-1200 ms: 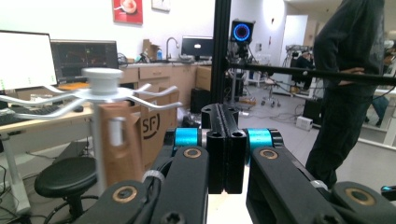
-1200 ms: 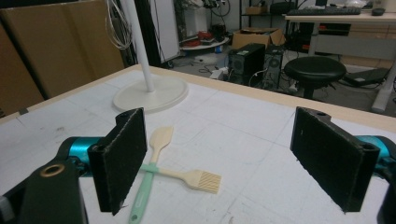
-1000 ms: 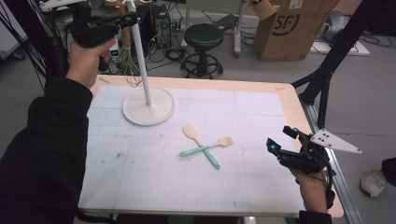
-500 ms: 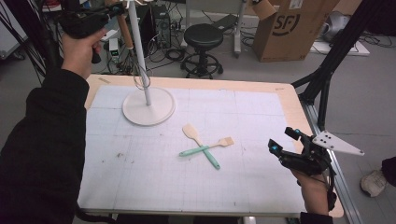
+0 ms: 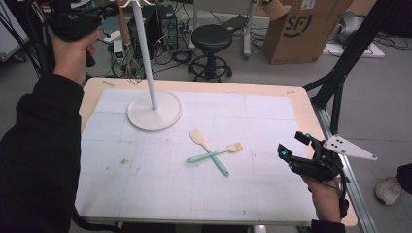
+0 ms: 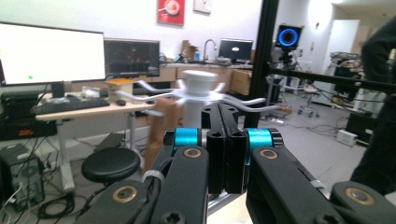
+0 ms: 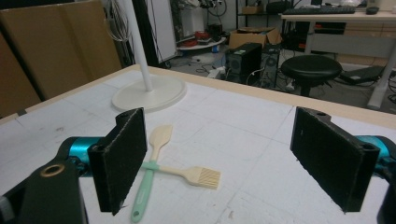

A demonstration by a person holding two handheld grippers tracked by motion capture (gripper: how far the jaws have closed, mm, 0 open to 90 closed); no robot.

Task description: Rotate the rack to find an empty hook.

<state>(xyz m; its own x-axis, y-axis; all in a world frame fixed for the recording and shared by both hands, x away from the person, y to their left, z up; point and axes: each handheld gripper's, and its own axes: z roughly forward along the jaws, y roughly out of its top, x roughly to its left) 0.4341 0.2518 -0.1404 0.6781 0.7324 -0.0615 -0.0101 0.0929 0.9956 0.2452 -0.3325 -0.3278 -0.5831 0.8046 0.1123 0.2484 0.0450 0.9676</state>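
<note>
Right gripper (image 7: 219,158), jaws wide open near the crossed spatula (image 7: 150,163) and pastry brush (image 7: 194,176), could drag both when closing on one, while the closed, empty left gripper (image 6: 226,140) might bump the rack top (image 6: 198,88).

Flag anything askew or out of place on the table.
The spatula and the pastry brush lie crossed in an X mid-table, handles overlapping rather than side by side. The white stand is upright. Nothing spilled or damaged.

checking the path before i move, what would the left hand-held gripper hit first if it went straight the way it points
Probably the white top of the stand, with its hook arms, straight ahead of the shut left hand-held gripper. How near it is cannot be judged from this view.
</note>
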